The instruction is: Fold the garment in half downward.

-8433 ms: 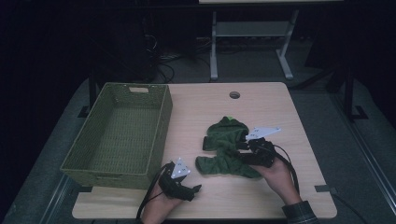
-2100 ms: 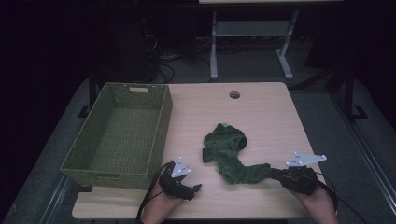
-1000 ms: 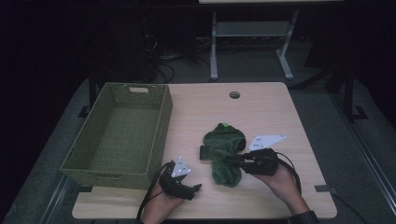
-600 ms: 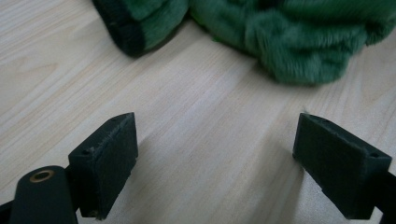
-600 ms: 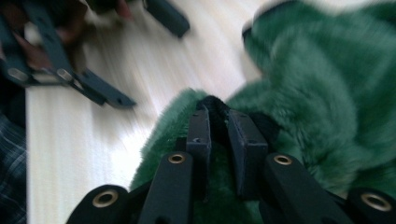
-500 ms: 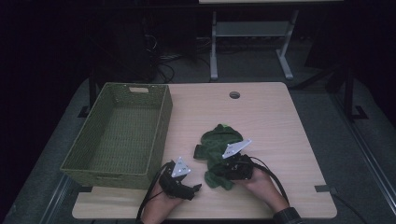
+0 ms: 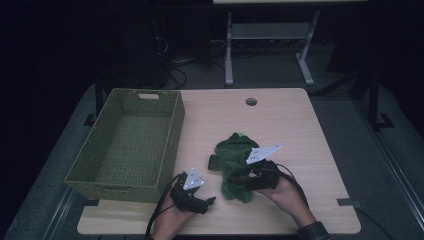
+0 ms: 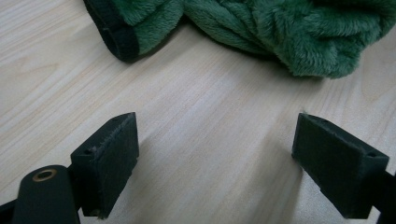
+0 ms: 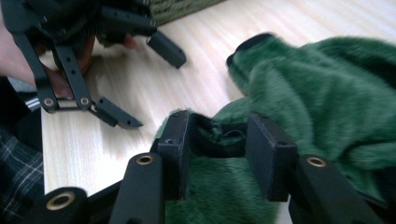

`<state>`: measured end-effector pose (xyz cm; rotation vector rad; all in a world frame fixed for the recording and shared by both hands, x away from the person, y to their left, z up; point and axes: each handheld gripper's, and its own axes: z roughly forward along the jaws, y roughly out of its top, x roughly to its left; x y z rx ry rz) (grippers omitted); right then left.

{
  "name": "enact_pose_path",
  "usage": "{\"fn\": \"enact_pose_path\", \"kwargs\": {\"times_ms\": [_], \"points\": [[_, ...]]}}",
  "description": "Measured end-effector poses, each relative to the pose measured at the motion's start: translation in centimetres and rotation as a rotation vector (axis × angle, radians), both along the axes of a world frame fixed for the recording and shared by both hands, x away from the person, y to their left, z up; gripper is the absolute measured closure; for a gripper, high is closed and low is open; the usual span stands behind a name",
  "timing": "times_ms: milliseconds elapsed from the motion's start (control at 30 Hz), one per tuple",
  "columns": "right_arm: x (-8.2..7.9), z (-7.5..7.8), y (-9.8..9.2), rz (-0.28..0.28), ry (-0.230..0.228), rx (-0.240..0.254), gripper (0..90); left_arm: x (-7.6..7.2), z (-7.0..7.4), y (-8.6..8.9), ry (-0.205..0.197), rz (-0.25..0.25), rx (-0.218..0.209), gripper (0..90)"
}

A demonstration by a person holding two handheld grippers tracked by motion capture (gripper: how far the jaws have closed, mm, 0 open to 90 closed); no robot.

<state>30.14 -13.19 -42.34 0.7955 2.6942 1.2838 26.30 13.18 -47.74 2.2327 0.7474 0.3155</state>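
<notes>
Both tools sit near the front edge of the counter (image 7: 300, 115), each in one of the person's hands. On the right, the right tool (image 7: 248, 176) lies low against a bunched green plush cloth (image 7: 235, 160); in the right gripper view its jaws have just been opening and stand parted, with a fold of the fleece lying loosely between the pads (image 9: 175, 144) but not visibly pinched. On the left, the left tool (image 7: 206, 202) rests just short of the cloth with its jaws spread wide over bare wood, nothing between them; the left gripper view shows the cloth's dark hemmed edge (image 8: 114, 35) and a furry lump lying a little beyond the tips. The cloth is heaped in a crumpled mound near the middle of the counter's front half, between the two tools and closer to the right one. A green woven basket (image 7: 175, 130) stands at the counter's left side, well apart from the cloth, its near corner just beside the left tool. A round cable hole (image 7: 251, 102) sits toward the far edge. Between the cloth and the basket, the left tool and its hand occupy part of the way.
</notes>
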Motion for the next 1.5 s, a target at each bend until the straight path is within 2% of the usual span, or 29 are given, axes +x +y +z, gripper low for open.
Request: {"fn": "enact_pose_path", "kwargs": {"times_ms": [167,233,300,433,467,633,667,700,900,967,1267,1300,1333,1367,1500], "points": [[0.1,0.8,-1.0,-0.031,-0.016,0.022,59.6,0.2,0.3,-0.1,0.021,0.010,0.005,14.9],[0.2,1.1,-1.5,-0.047,-0.020,0.024,63.3,0.1,0.6,-0.2,0.019,0.011,-0.013,15.8],[0.4,1.5,-2.3,-0.070,-0.025,0.031,73.4,0.1,1.0,-0.2,0.011,0.007,-0.023,16.3],[0.6,1.8,-2.9,-0.084,-0.039,0.026,77.8,0.3,2.1,-0.4,0.004,-0.005,-0.048,19.0],[0.7,1.9,-3.2,-0.091,-0.043,0.021,77.6,0.5,2.5,-0.6,0.001,-0.010,-0.060,19.0],[1.0,2.2,-3.6,-0.118,-0.046,0.021,74.5,1.1,3.3,-0.8,0.008,-0.026,-0.064,19.7],[1.3,2.3,-3.7,-0.124,-0.048,0.017,70.8,1.3,3.5,-1.0,0.006,-0.027,-0.068,20.0],[1.5,2.4,-3.8,-0.129,-0.050,0.012,70.2,1.7,3.9,-1.3,0.010,-0.042,-0.060,20.0],[2.3,2.7,-3.8,-0.147,-0.053,0.002,64.8,2.8,4.7,-2.0,0.007,-0.058,-0.048,20.8],[2.7,2.8,-4.0,-0.159,-0.053,0.012,61.0,3.2,5.1,-2.2,0.011,-0.059,-0.053,21.3],[4.4,3.4,-4.5,-0.204,-0.065,0.011,55.0,5.9,7.0,-3.5,-0.019,-0.066,-0.034,25.9],[4.6,3.5,-4.6,-0.208,-0.068,0.009,54.8,5.9,7.0,-3.5,-0.019,-0.066,-0.034,26.8],[4.8,3.6,-4.6,-0.214,-0.066,0.016,54.5,6.7,7.3,-3.7,-0.020,-0.069,-0.028,27.4],[4.8,3.6,-4.6,-0.214,-0.066,0.016,54.5,6.7,7.3,-3.7,-0.020,-0.069,-0.028,27.7],[5.9,3.9,-4.8,-0.240,-0.068,0.012,53.3,8.3,7.7,-4.3,-0.020,-0.059,-0.012,30.5]]}}
